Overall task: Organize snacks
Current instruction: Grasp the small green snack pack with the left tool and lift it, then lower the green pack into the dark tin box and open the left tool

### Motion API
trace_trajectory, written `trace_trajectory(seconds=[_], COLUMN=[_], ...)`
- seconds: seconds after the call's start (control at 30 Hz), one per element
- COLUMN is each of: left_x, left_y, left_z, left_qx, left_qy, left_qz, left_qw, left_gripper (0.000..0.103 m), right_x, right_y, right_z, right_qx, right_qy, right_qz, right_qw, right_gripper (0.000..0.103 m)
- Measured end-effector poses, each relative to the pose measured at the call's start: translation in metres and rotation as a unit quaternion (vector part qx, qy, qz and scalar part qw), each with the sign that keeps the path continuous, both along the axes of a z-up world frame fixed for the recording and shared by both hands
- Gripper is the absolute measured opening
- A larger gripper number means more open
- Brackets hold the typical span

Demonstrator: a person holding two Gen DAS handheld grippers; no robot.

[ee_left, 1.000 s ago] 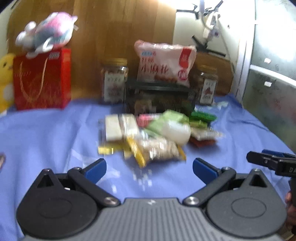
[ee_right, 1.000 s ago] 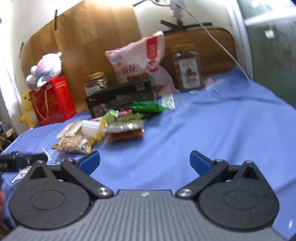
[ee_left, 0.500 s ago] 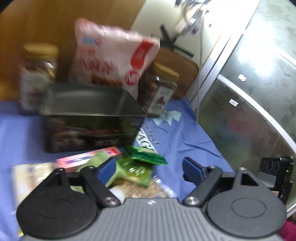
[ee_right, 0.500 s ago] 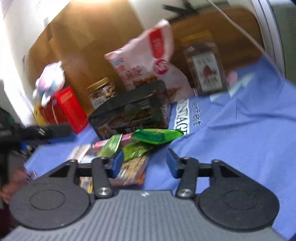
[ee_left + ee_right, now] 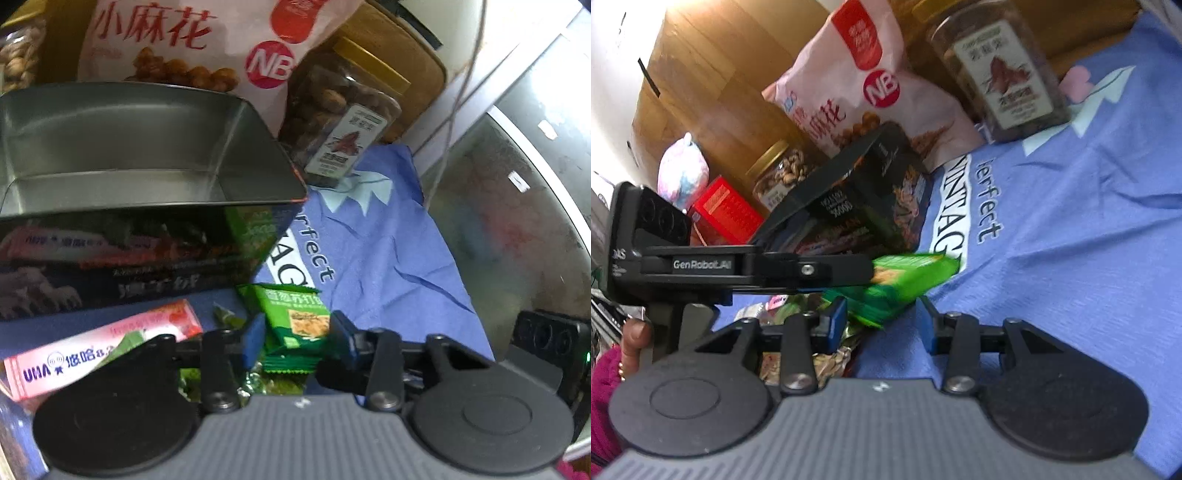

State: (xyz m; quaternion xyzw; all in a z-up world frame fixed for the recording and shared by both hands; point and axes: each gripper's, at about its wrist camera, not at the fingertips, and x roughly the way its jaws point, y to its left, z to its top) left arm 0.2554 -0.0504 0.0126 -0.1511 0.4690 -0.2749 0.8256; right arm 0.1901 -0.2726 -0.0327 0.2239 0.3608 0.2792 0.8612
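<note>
L gripper (image 5: 295, 341) has just clamped down on a green cracker packet (image 5: 295, 317), jaws pinching it from both sides at the front of the snack pile. From the R wrist view the same packet (image 5: 908, 277) sits off the cloth, tilted, w/ the L gripper's finger reaching in over it from the left.

R gripper (image 5: 881, 325) also narrowed, but I can't tell if it grips anything. The lower green packets (image 5: 875, 306) sit b/w its pads, contact unclear.

Step in hand, I'd say: pick-up of the first snack, destined for the open black tin (image 5: 122, 147), which stands empty just behind the pile. A pink UHA candy box (image 5: 96, 350) lies beside the packet, more wrappers under it. The big pink twist-snack bag (image 5: 192, 40) and a nut jar (image 5: 340, 125) stand behind the tin, a 2nd jar (image 5: 779, 173) farther left, all on a blue cloth (image 5: 388, 258).

Next move prob. needs: lift packet clear of the pile, carry over the tin's near rim, release inside. Watch that the thin foil doesn't slip, and that the two grippers, working close, don't knock each other.
</note>
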Motion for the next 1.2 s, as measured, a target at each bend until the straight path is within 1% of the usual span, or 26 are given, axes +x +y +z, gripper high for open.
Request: trace_trajectory(seconds=[0.13,0.2,0.33,0.43,0.57,0.63,0.73,0.8,0.87,0.9,0.97,1.0,1.03,1.13,1.2], left_x=[-0.016,-0.024,-0.051,-0.055,-0.037,-0.020,0.007,0.020,0.030,0.031,0.035,0.035,0.033,0.019,0.001], left_y=[0.009,0.012,0.022,0.032,0.062,0.077,0.097,0.107,0.112,0.114,0.116,0.117,0.119,0.132,0.145], left_z=[0.008,0.015,0.039,0.061,0.080,0.079,0.070,0.061,0.053,0.049,0.042,0.040,0.040,0.048,0.055], left_qx=[-0.017,-0.030,-0.033,-0.029,-0.035,-0.036,-0.042,-0.040,-0.031,-0.026,-0.021,-0.020,-0.022,-0.043,-0.041], left_qy=[-0.018,-0.028,-0.081,-0.119,-0.138,-0.134,-0.108,-0.093,-0.087,-0.084,-0.079,-0.076,-0.078,-0.096,-0.115], left_qz=[0.008,0.013,0.015,0.028,0.063,0.086,0.113,0.123,0.128,0.132,0.136,0.138,0.139,0.138,0.147], left_qw=[0.9997,0.9991,0.9961,0.9921,0.9878,0.9866,0.9868,0.9872,0.9875,0.9874,0.9874,0.9873,0.9870,0.9848,0.9815], left_gripper=[0.029,0.029,0.029,0.029,0.029,0.030,0.030,0.030,0.030,0.029,0.030,0.032,0.032,0.032,0.033], right_x=[-0.017,-0.027,-0.045,-0.042,-0.012,0.009,0.035,0.048,0.053,0.054,0.051,0.046,0.045,0.034,0.024], right_y=[0.003,0.004,0.012,0.029,0.052,0.068,0.092,0.103,0.111,0.114,0.114,0.114,0.113,0.109,0.103], right_z=[0.009,0.016,0.036,0.053,0.070,0.072,0.069,0.063,0.058,0.056,0.053,0.054,0.055,0.060,0.061], right_qx=[-0.032,-0.040,-0.055,-0.076,-0.080,-0.081,-0.099,-0.110,-0.121,-0.125,-0.126,-0.126,-0.126,-0.116,-0.101], right_qy=[-0.045,-0.065,-0.113,-0.155,-0.181,-0.181,-0.176,-0.171,-0.171,-0.172,-0.176,-0.179,-0.182,-0.184,-0.178], right_qz=[-0.002,-0.003,-0.002,0.011,0.031,0.042,0.056,0.062,0.062,0.063,0.063,0.061,0.060,0.058,0.060], right_qw=[0.998,0.997,0.992,0.985,0.980,0.979,0.978,0.977,0.976,0.975,0.974,0.974,0.973,0.974,0.977], right_gripper=[0.039,0.039,0.039,0.039,0.039,0.039,0.039,0.040,0.041,0.041,0.046,0.050,0.050,0.050,0.050])
